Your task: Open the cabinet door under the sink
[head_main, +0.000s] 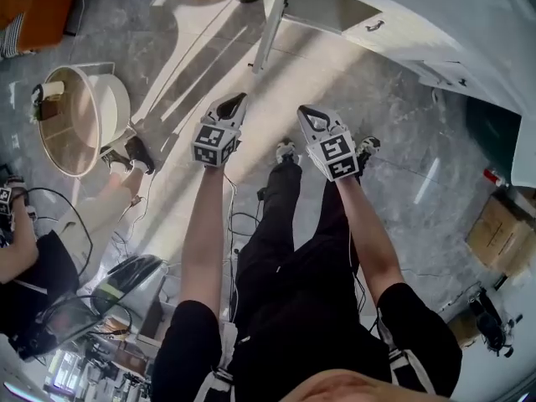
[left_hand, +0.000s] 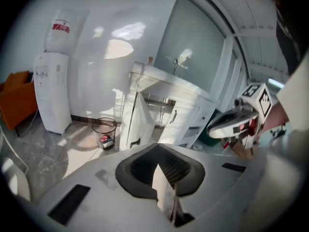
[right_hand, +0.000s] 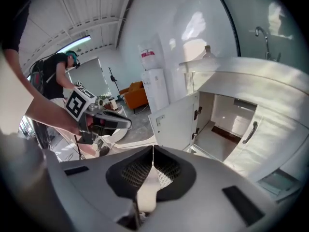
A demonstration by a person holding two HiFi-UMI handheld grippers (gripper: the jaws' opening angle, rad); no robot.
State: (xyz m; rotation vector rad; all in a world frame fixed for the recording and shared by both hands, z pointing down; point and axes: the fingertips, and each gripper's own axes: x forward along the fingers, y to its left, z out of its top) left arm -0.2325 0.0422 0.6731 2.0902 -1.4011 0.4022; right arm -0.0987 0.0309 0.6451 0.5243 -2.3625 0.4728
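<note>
Standing swung out from the white sink unit, the cabinet door (right_hand: 176, 122) is showing me its inner face and hinges, and the bare compartment (right_hand: 227, 117) behind it is lying open to view. I am seeing a neighbouring door (right_hand: 270, 137) with a bar handle just right of that opening, and the faucet (right_hand: 263, 33) is rising above the counter.

I am holding both grippers well back from the unit, side by side out over the grey floor (head_main: 394, 141). The left gripper (head_main: 236, 101) is sitting with its jaws pressed together and nothing between them. The right gripper (head_main: 307, 114) is doing the same, jaws closed on each other and gripping nothing. Neither is touching the door.

Further out, a clear waste bin (left_hand: 104, 128) is standing on the floor just left of the unit. A white water dispenser (left_hand: 50, 91) is standing against the wall beyond it, and an orange chair (left_hand: 17, 100) is sitting at the far left. Another person (right_hand: 58, 69) is standing beyond the left gripper, away from the sink.
</note>
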